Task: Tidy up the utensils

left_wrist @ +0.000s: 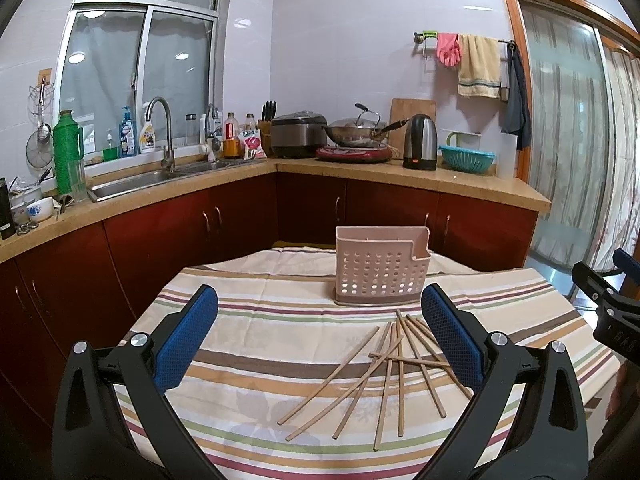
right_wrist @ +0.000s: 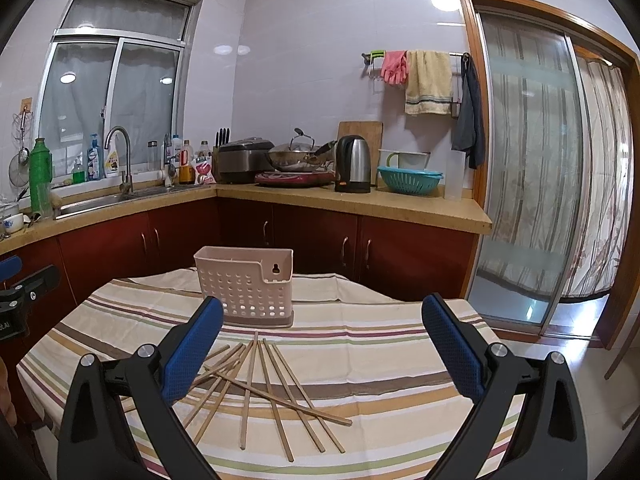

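Striped desk (left_wrist: 248, 320): both tools, left (left_wrist: 320, 332) and right (right_wrist: 322, 344), gape wide and empty. Crossed chopsticks (left_wrist: 384, 372) could scatter, or the light holder (left_wrist: 380, 272) could tip.

Table (left_wrist: 240, 360) draped in striped cloth (left_wrist: 280, 320). At far middle, upright on cloth: pink perforated holder (left_wrist: 380, 276). Just near of it, loose on cloth: wooden chopsticks (left_wrist: 384, 368), fanned and crossing one another, far tips close to holder base, near ends spread apart.
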`<state>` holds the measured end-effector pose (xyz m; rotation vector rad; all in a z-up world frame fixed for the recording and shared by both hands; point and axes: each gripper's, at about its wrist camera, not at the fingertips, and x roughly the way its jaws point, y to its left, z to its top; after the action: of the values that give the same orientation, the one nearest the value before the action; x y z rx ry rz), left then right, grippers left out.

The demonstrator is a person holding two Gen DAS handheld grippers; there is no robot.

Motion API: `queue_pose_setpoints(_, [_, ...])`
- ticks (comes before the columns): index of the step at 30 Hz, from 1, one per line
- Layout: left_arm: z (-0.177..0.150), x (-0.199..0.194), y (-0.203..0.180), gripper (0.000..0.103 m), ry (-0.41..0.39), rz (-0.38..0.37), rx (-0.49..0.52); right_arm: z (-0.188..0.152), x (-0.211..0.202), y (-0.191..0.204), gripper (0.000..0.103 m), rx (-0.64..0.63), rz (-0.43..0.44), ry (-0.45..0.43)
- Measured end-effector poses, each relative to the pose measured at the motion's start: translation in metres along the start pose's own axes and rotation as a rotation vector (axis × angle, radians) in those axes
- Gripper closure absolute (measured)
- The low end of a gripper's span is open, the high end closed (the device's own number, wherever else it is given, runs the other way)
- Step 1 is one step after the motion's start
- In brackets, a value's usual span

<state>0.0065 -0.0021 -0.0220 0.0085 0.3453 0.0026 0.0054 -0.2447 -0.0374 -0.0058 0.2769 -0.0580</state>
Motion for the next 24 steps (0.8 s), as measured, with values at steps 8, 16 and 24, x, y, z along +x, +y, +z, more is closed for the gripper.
queue_pose_setpoints(8, [-0.01,0.022,0.003,0.004,0.058,0.003,-0.004,-0.011,0.018,-0.002,0.006,0.004,0.004,0.052])
queue_pose_setpoints(16, [-0.021,0.043,0.005,0.004,0.061,-0.005,0.039,-0.023,0.039,-0.007,0.006,0.013,0.017,0.092])
queue_pose_setpoints(24, [-0.062,0.087,0.016,0.004,0.225,-0.023,0.085,-0.053,0.069,-0.009,0.006,0.025,0.064,0.194])
